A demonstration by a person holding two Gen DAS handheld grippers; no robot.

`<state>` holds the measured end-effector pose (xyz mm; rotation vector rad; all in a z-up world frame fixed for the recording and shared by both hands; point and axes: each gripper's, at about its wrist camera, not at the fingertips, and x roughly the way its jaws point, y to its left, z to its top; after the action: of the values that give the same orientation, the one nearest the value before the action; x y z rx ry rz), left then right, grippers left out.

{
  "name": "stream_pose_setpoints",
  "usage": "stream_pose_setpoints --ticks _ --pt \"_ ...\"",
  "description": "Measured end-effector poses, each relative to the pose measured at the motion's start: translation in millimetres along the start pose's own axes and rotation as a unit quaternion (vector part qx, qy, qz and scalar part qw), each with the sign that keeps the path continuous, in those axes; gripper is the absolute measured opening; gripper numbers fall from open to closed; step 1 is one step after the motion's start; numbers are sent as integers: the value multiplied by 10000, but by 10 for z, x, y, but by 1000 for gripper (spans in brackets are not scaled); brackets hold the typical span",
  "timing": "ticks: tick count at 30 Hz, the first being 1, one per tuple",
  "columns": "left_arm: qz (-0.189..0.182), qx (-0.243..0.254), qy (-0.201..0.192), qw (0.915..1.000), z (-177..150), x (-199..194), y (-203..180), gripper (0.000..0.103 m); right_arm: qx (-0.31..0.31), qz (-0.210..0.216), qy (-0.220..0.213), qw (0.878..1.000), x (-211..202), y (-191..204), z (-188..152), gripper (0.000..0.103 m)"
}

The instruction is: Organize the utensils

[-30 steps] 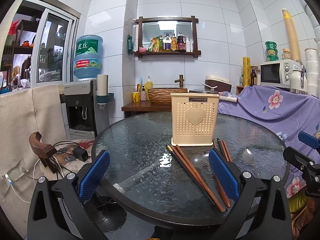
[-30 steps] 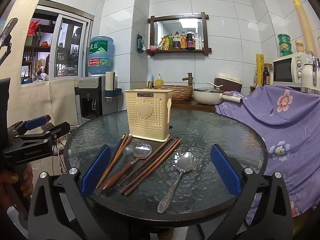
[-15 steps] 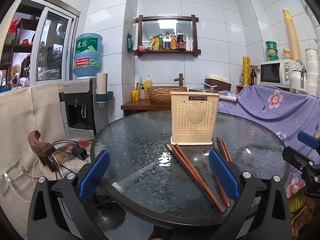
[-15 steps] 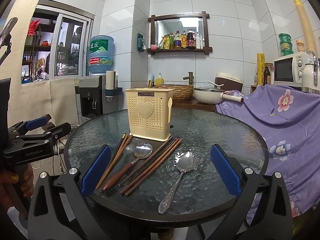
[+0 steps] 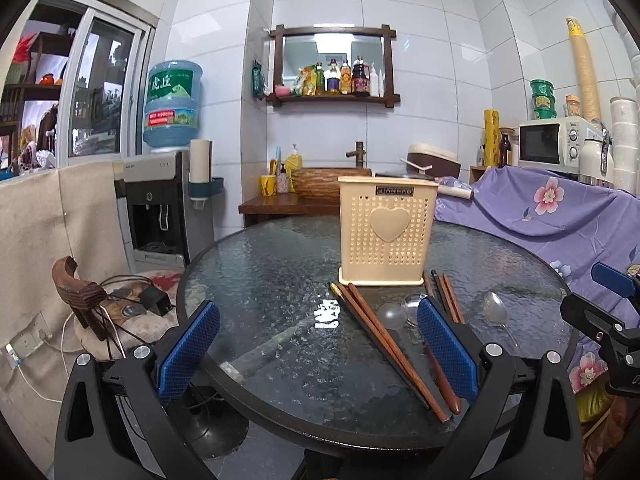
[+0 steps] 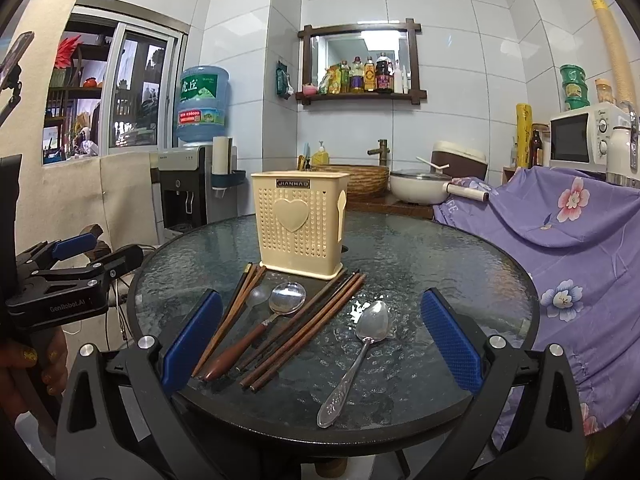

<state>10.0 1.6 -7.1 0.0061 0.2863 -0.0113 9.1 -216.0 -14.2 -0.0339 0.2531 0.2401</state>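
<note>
Above the near edge of the round glass table [image 6: 460, 264], the left gripper [image 5: 318, 354] and right gripper [image 6: 320, 340] both hang spread wide and empty, touching nothing, while chopsticks [image 6: 308, 322] and spoons [image 6: 352, 356] lie before the cream utensil holder [image 6: 300, 224] at centre.

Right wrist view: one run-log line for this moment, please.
left gripper: open, empty | right gripper: open, empty | chopsticks, spoons: flat on glass table | utensil holder: upright, nothing visible inside
</note>
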Motion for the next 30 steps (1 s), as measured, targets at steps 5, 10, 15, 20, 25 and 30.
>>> stream_pose_setpoints --ticks 5,10,15,20,25,30 --pt "-107 -172 974 9950 -24 328 91 97 -75 -212 603 9979 253 -36 -20 98" --pt "-196 -386 1514 9875 -64 574 229 97 152 -269 1451 9889 601 -239 -77 98" --pt "-244 -248 2034 9785 -45 866 205 94 700 -319 2085 9750 942 -533 -103 93" --pt "-506 -316 2492 9666 11 1156 162 78 599 -360 2399 9683 1214 -561 -99 82" --pt "-632 -294 2721 9597 51 1370 122 70 500 -388 2684 9612 1380 -531 -86 73" --pt "-679 -305 2846 9558 122 1613 96 66 510 -369 2876 9557 1506 -525 -122 63"
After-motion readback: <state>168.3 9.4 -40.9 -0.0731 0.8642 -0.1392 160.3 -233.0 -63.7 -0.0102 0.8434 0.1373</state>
